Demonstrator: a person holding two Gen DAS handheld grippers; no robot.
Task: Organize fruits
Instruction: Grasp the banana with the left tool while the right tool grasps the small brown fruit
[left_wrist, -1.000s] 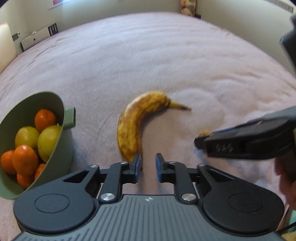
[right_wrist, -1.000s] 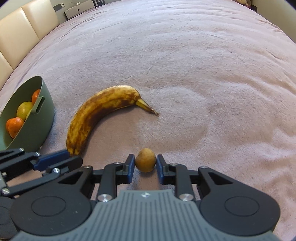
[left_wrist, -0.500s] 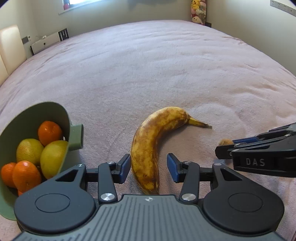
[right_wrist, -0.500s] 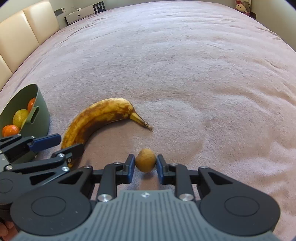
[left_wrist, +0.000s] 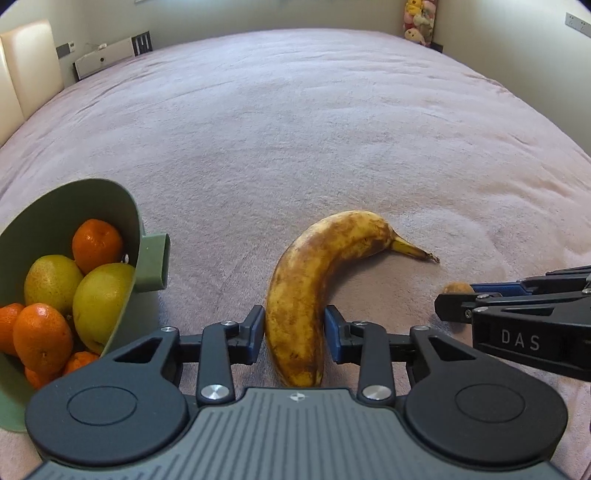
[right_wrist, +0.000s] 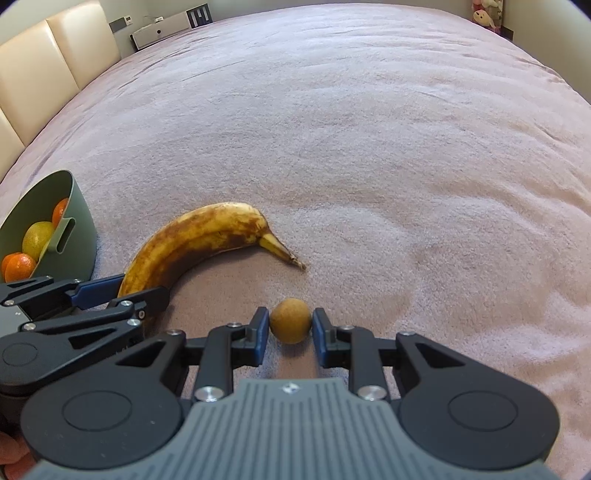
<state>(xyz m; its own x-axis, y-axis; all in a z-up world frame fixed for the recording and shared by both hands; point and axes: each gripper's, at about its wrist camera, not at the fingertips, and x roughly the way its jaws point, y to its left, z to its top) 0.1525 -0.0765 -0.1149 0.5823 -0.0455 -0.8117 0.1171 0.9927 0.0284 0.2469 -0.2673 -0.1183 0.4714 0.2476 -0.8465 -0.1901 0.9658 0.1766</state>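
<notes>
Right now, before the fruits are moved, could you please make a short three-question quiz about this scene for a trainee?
1. True or false: the brown-spotted yellow banana lies inside the green plastic bowl.
2. What does the right claw hold? A) an orange B) the small round brown fruit C) nothing
3. Which claw straddles the banana?
Key: 1 false, it lies on the pink blanket. 2 B. 3 The left claw; its jaws have just been closing, with the banana between them.

Fuzzy cloth blanket (left_wrist: 295, 129); matt plastic bowl (left_wrist: 55, 206).
</notes>
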